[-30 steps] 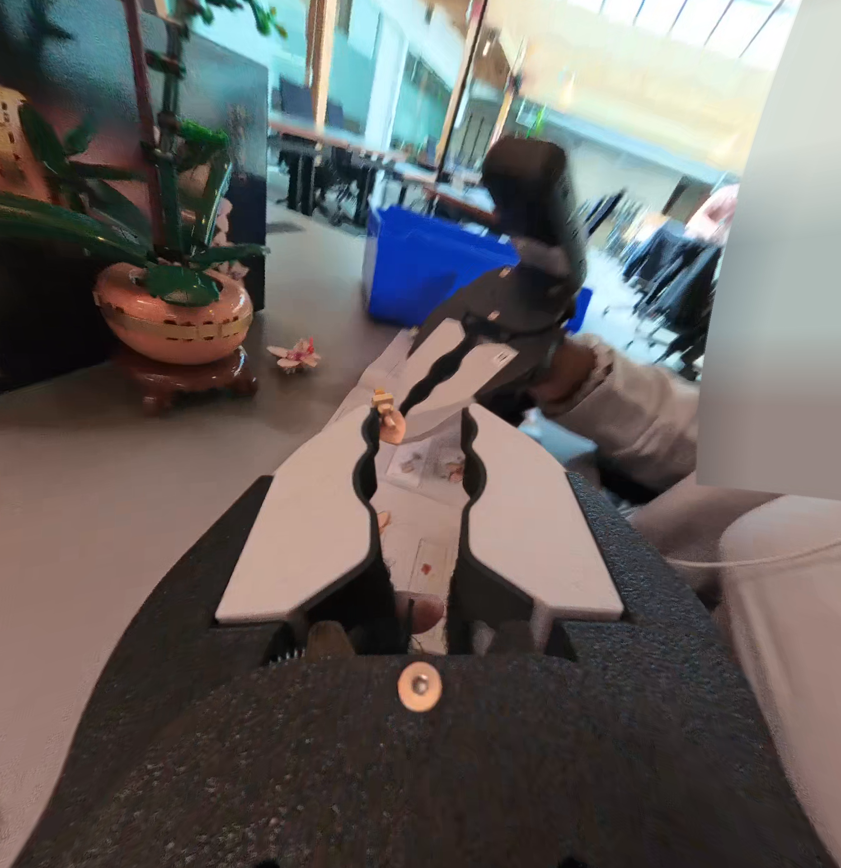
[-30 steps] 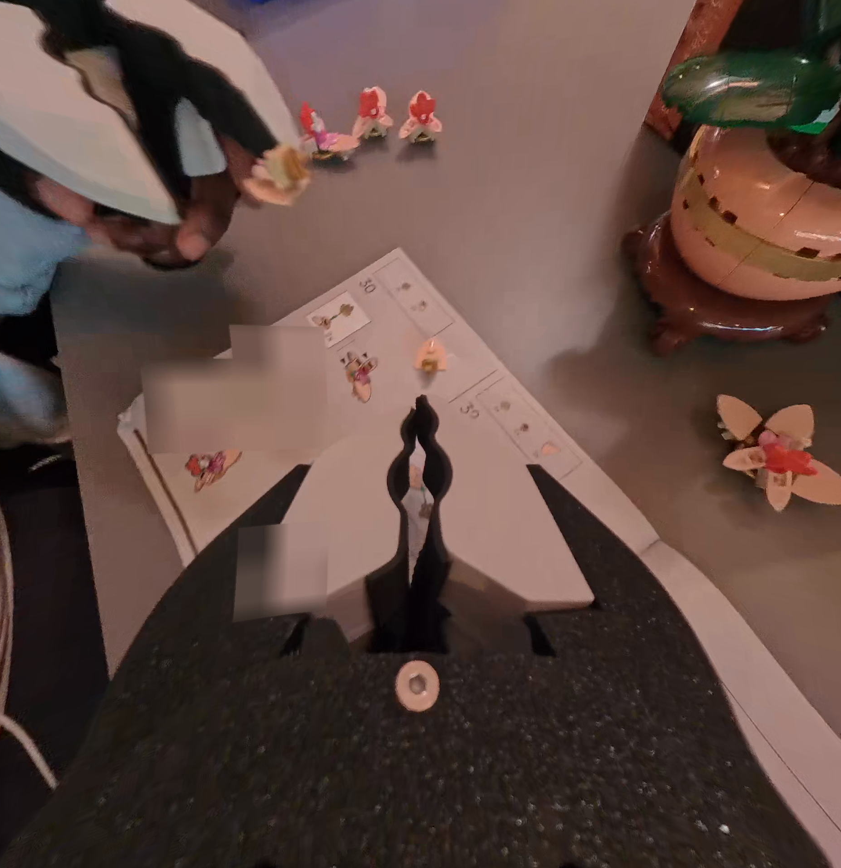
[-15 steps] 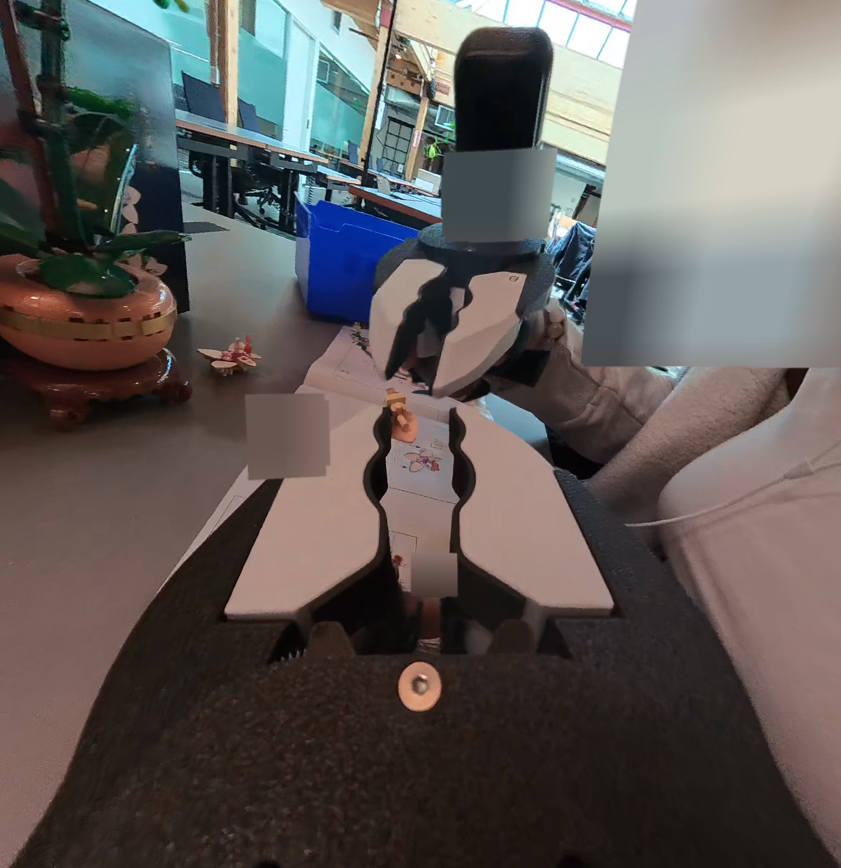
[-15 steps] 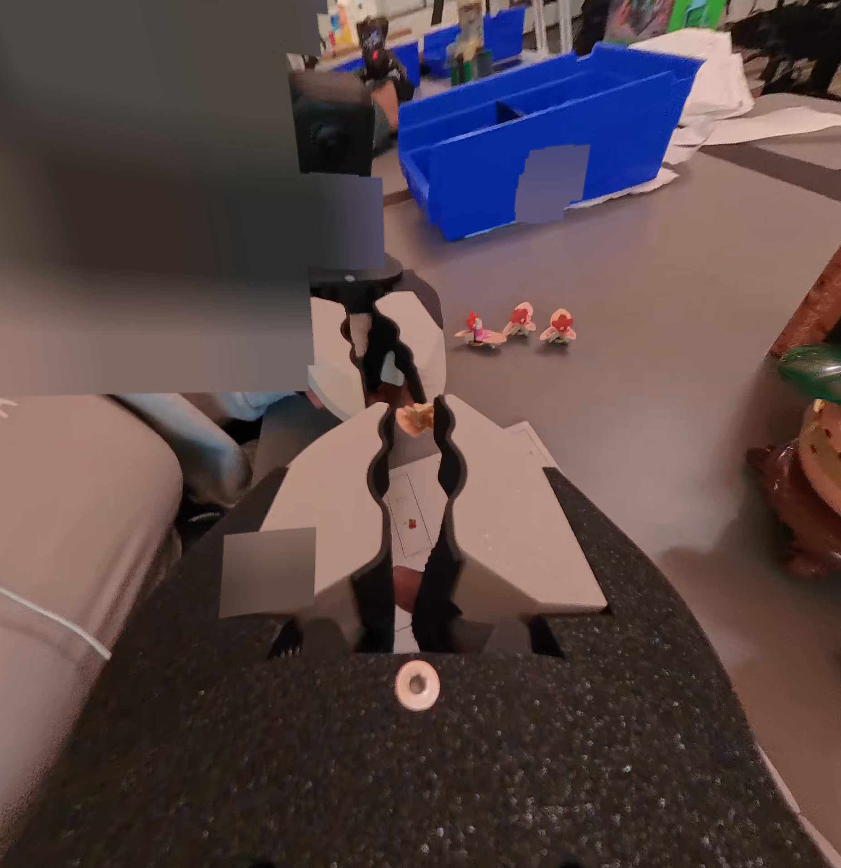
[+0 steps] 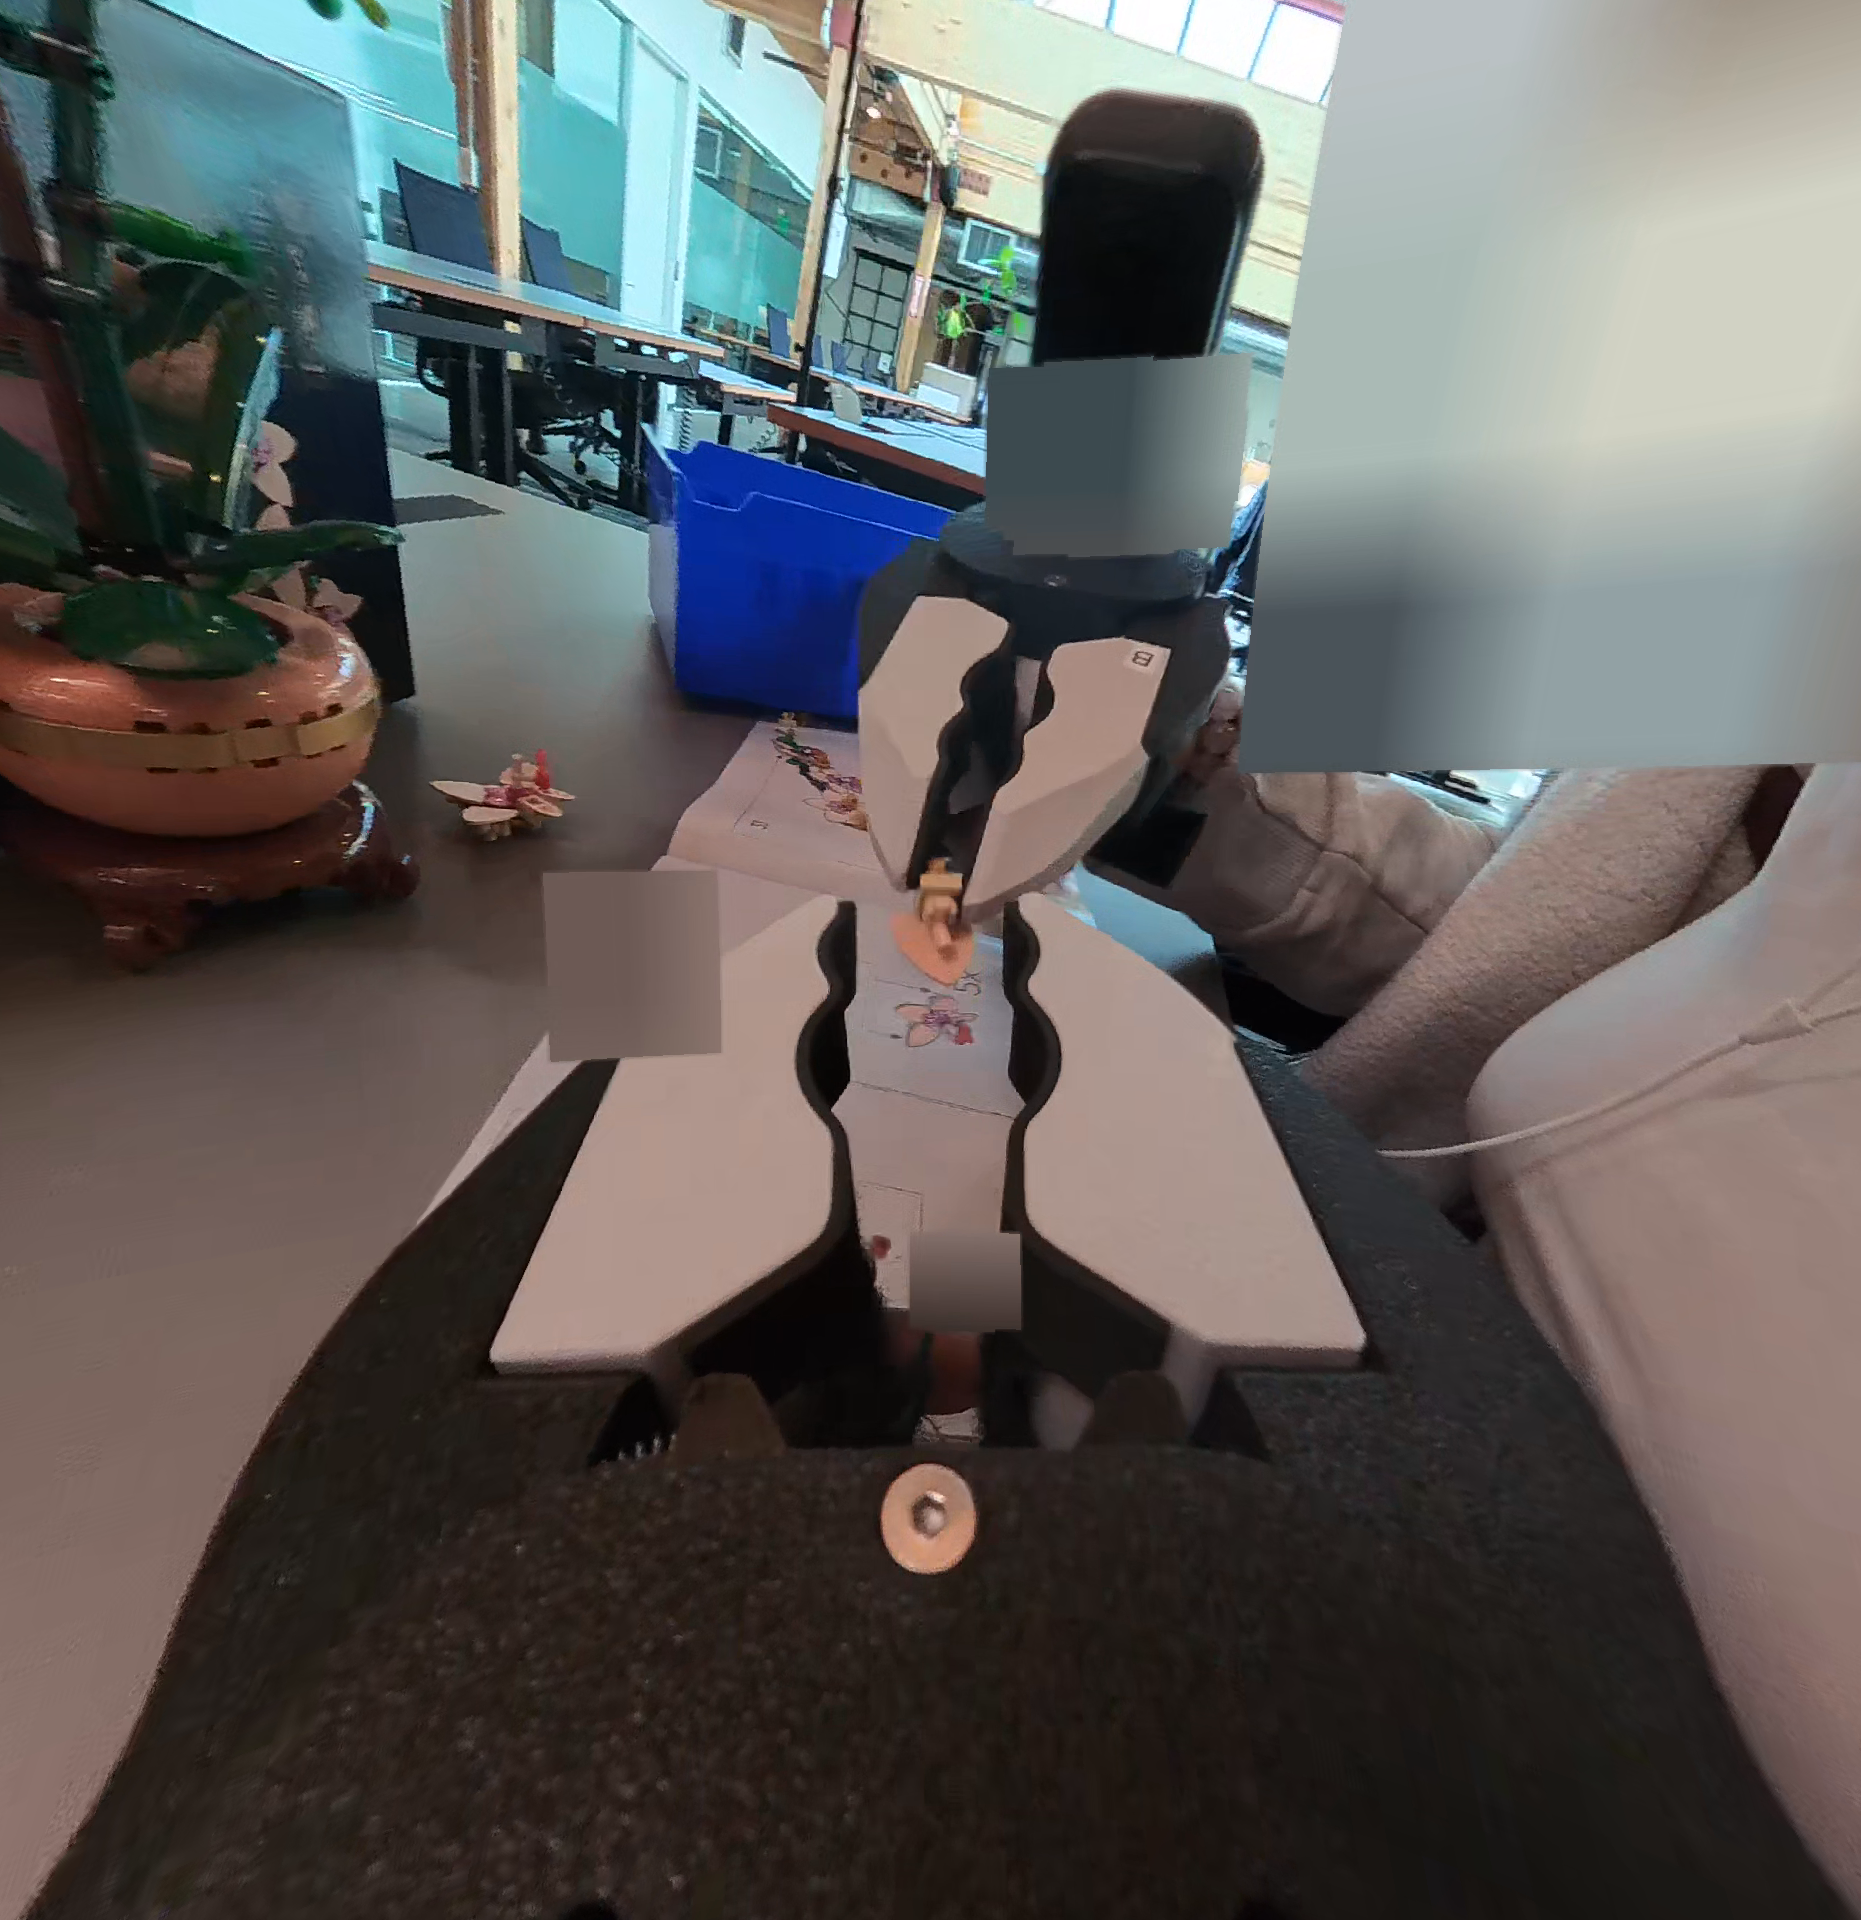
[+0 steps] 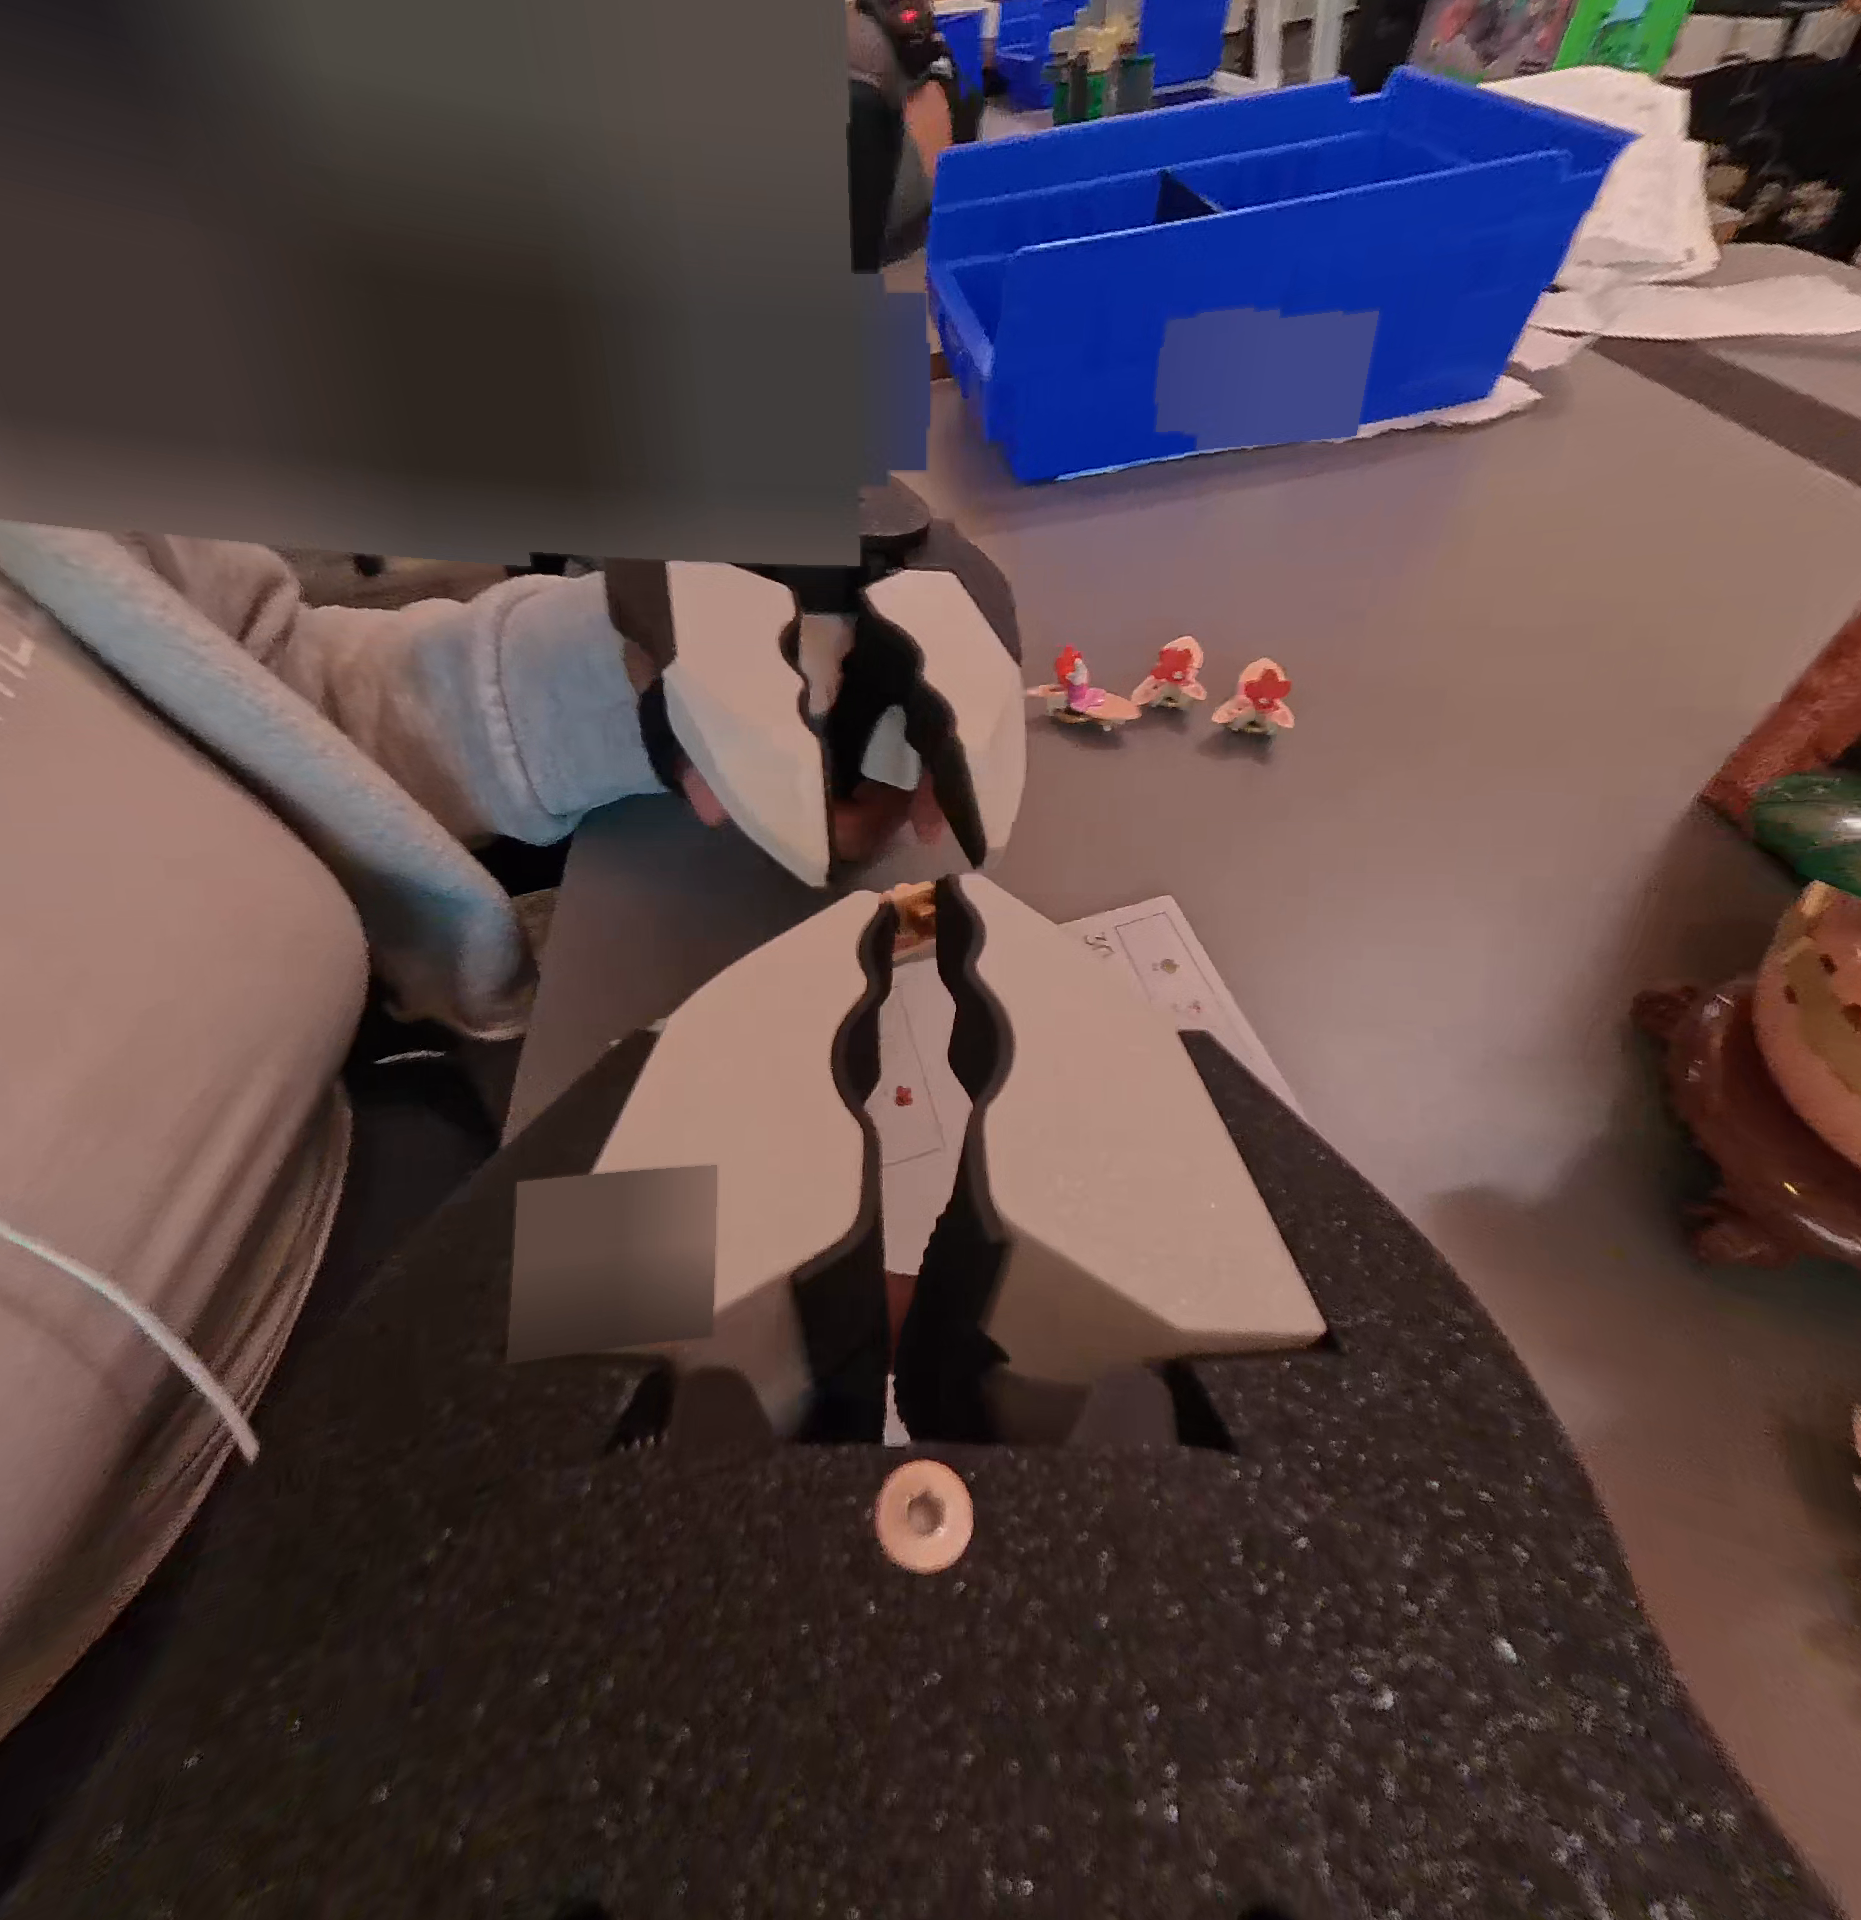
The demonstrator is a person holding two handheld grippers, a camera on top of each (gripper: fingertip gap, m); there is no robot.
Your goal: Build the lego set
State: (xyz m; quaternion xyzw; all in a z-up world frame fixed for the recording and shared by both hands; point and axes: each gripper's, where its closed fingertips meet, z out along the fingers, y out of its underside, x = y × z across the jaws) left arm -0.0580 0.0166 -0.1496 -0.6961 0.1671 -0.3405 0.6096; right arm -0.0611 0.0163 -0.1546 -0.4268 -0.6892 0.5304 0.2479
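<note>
A small lego flower piece [image 5: 936,940], a tan stud on a peach petal, hangs above the instruction booklet [image 5: 941,1049]. My right gripper [image 6: 915,899] is shut on the piece [image 6: 910,920] at its fingertips. In the left wrist view the right gripper [image 5: 938,883] points down at me from the far side. My left gripper [image 5: 926,907] is open, its tips either side of the piece without touching it. It shows in the right wrist view [image 6: 900,868], tip to tip with the right gripper.
The lego orchid in its pink pot [image 5: 167,727] stands at the left, with a finished flower [image 5: 505,805] beside it. Three small flower parts [image 6: 1165,686] lie on the grey table. A blue bin [image 6: 1269,301] stands behind. The person's sleeves and body are close by. Left and right tips are no more than a few centimetres apart.
The right gripper swung up from the booklet to face the left one, opened, then closed on the flower piece at the left gripper's tips. The two grippers have drawn together.
</note>
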